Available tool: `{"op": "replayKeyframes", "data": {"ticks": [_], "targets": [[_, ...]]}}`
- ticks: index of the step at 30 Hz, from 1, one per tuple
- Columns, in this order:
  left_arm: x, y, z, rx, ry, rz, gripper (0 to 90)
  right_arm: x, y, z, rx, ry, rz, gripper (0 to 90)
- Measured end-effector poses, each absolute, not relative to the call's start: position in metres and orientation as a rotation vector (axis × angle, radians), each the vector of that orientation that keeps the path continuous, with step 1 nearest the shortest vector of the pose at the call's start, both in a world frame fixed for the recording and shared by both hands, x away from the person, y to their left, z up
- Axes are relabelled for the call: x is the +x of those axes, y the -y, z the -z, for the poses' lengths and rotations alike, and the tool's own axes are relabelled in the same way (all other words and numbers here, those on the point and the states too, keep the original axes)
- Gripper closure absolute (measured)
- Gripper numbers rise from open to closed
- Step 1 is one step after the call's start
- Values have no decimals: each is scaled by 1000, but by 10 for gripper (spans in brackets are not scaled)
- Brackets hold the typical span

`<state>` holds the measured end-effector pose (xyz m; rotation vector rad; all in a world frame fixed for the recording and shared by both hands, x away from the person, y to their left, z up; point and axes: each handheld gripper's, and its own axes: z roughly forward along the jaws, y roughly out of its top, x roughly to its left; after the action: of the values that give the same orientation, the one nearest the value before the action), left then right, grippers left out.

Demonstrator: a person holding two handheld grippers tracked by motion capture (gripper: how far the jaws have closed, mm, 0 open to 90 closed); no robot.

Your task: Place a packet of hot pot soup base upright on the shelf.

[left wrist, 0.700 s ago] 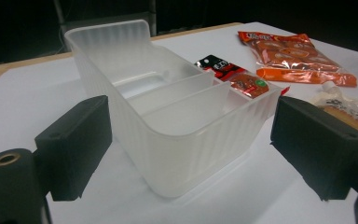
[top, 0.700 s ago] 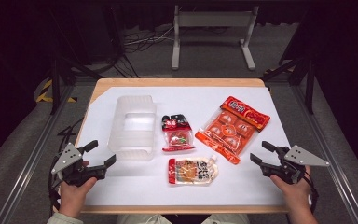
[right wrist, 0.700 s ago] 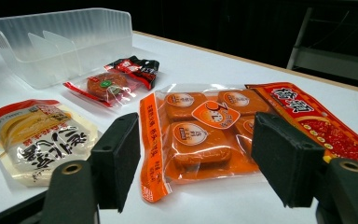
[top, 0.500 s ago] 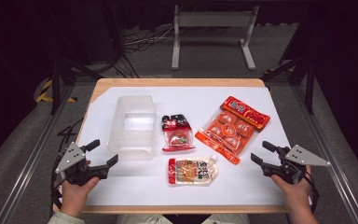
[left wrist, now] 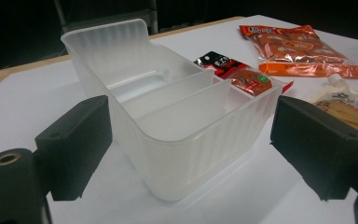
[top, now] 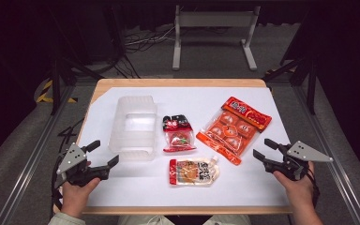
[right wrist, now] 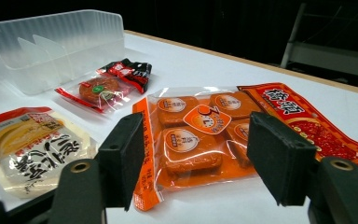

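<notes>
A clear plastic bin (top: 133, 126) with inner dividers stands at the left of the white table. My left gripper (top: 105, 152) is open at the table's front left, just short of the bin; in the left gripper view the jaws (left wrist: 191, 112) frame the bin's near end (left wrist: 186, 158) without touching it. My right gripper (top: 262, 148) is open at the front right, its jaws (right wrist: 198, 126) pointing at a large orange snack pack (right wrist: 200, 135) (top: 234, 127). A small red-and-black pack (top: 178, 133) lies beside the bin, and a spouted pouch (top: 193, 171) lies near the front edge.
The white sheet (top: 136, 187) covers a wooden table whose edge (top: 178, 83) shows at the back. A metal stand (top: 213, 33) and cables lie on the floor beyond. Dark frame rails run along both sides.
</notes>
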<state>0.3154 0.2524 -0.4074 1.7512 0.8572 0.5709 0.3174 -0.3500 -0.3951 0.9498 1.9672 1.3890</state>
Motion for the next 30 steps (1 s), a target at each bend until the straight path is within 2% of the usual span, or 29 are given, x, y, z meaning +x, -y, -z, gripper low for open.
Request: {"op": "replayKeyframes", "data": {"ticks": [11,30], "targets": [[315,-250,409,1758,-847,-558,137,344,351,382,1018,-1988,-1407,320],[315,-251,411,1736,-868,-554,137,384,366,371,1098,-1965,-1400,313]]}}
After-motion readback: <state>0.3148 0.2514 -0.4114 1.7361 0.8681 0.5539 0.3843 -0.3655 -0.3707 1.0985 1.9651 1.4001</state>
